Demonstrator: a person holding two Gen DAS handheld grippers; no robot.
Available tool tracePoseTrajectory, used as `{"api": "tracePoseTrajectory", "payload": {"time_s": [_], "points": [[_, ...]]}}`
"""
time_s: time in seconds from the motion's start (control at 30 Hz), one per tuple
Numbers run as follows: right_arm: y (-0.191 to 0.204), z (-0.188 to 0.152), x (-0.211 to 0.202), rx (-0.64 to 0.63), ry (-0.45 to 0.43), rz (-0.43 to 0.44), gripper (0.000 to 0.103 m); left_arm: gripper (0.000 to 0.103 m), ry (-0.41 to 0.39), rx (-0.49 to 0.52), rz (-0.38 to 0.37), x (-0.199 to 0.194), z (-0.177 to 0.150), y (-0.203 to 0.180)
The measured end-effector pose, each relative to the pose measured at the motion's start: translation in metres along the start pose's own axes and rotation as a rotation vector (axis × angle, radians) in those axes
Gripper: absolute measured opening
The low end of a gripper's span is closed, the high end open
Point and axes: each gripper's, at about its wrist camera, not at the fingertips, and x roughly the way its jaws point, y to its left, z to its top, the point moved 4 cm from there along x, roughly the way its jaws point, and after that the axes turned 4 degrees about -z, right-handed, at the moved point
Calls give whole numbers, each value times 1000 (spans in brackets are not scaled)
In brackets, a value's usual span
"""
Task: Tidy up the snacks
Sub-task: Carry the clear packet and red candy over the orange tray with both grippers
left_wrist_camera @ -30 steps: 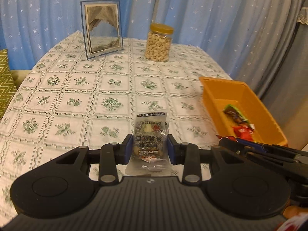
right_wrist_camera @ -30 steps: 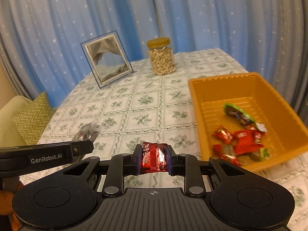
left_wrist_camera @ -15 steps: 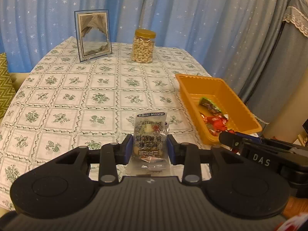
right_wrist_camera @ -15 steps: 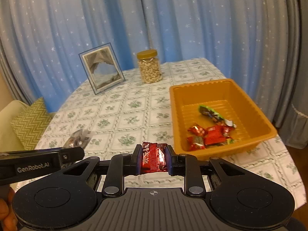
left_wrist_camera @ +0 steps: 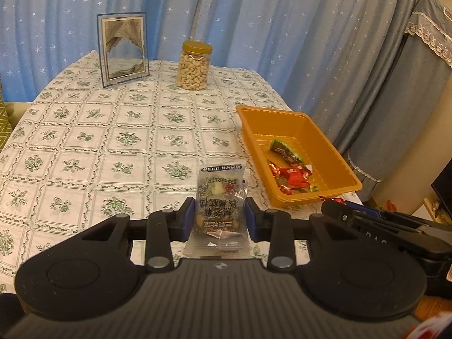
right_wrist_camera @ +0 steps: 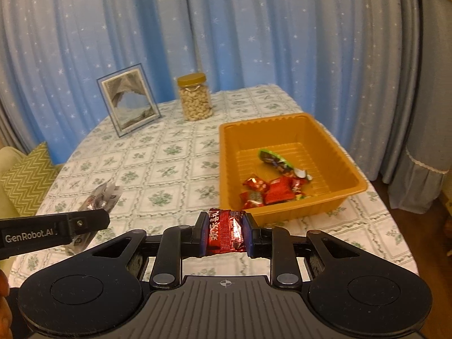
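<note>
Change: both views are pulling back and up from the orange plastic tray versus earlier, grips unchanged | tray: holding red foil candies and a green-edged wrapper | left gripper: pinching a clear nut-mix packet, near the tray's front-left corner | right gripper: pinching a red foil candy just before the tray's front wall.
</note>
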Motion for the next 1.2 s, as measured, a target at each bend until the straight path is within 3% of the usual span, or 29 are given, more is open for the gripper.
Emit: {"api": "tracePoseTrajectory", "payload": {"time_s": [1.2], "points": [[-72, 22, -12, 105, -52, -96, 26, 33, 22, 89, -103, 34, 15, -72]]}}
